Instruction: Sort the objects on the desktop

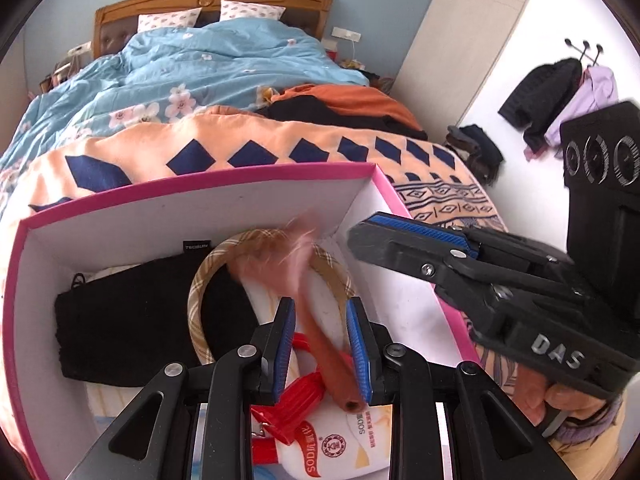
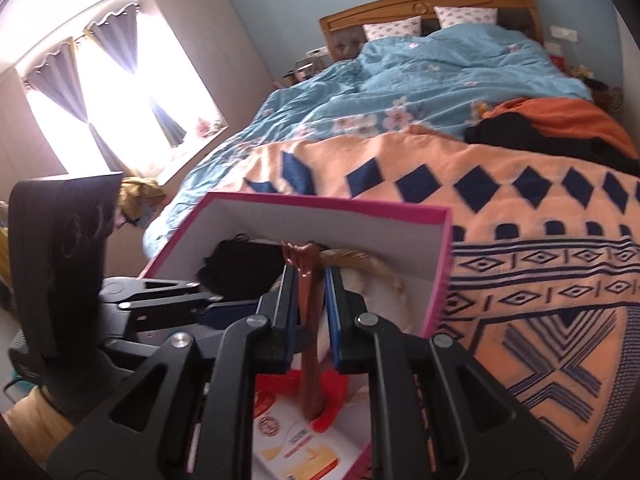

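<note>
I see the task item, a slim reddish-brown back-scratcher stick with a small hand-shaped head (image 1: 320,332), inside the pink-edged white cardboard box (image 1: 192,216) that sits on the bed. In the left wrist view its shaft runs from about 5 o'clock up to 12 o'clock, and the head is motion-blurred.

In that view the stick lies between the blue pads of the left gripper (image 1: 322,344). The jaws stand partly apart and I cannot tell whether either pad touches the shaft.

In the right wrist view the right gripper (image 2: 312,312) has its jaws narrowed around the same stick (image 2: 309,344), which stands nearly upright between the pads. I cannot confirm firm contact. Seen from the left wrist, the right gripper (image 1: 404,240) enters from 3 o'clock, reaching in over the box's right wall.

Box contents around the stick:
- a beige plaid fabric headband (image 1: 200,304), curved, at 9 o'clock of the stick;
- a black knitted cloth item (image 1: 132,332), further out at 9 o'clock, partly under the headband;
- a red ridged plastic clip (image 1: 296,396), just beside the shaft's lower end;
- a white pouch with red and yellow print (image 1: 340,448), at 6 o'clock, under the stick's end.

The box rests on an orange blanket with navy diamond pattern (image 2: 520,240). Beyond it at 12 o'clock lies a light blue floral quilt (image 2: 440,76).
</note>
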`<state>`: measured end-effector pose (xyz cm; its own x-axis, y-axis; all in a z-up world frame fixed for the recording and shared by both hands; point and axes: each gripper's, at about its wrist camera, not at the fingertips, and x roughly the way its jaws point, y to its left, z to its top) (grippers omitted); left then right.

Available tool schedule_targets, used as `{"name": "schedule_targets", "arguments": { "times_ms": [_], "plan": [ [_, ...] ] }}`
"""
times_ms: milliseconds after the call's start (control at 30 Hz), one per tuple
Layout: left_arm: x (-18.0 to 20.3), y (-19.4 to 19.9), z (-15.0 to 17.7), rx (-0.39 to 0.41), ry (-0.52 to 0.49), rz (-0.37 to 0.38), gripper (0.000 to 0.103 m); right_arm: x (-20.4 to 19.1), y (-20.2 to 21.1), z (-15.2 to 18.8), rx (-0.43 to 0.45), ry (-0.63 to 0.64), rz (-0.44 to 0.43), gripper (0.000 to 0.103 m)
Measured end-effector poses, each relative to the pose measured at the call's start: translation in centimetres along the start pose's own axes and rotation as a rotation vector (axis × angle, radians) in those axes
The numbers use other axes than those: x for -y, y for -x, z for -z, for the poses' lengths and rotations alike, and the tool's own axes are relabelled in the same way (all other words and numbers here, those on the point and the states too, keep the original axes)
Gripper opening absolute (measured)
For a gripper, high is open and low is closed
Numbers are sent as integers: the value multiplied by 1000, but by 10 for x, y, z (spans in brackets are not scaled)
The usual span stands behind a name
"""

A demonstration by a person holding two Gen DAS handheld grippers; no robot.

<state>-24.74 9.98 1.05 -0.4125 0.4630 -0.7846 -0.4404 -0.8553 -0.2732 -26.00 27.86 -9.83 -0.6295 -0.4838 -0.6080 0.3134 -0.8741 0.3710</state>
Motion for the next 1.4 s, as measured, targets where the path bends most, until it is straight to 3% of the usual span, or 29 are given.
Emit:
{"name": "schedule_targets", "arguments": {
  "times_ms": [67,467,900,1167,1400],
  "plan": [
    [0,1,1,2,-1,-26,35,5,2,1,9,-22,24,16],
    [13,26,18,72,-76,-51,35,-7,27,32,5,12,-2,22],
    [53,104,96,214,-288,23,42,-35,94,88,33,84,-90,27],
    [63,93,153,113,-347,39,43,-37,112,153,-42,66,-100,28],
    [59,70,187,14,-296,62,43,-16,98,199,-140,-42,-99,28]
  ]
}}
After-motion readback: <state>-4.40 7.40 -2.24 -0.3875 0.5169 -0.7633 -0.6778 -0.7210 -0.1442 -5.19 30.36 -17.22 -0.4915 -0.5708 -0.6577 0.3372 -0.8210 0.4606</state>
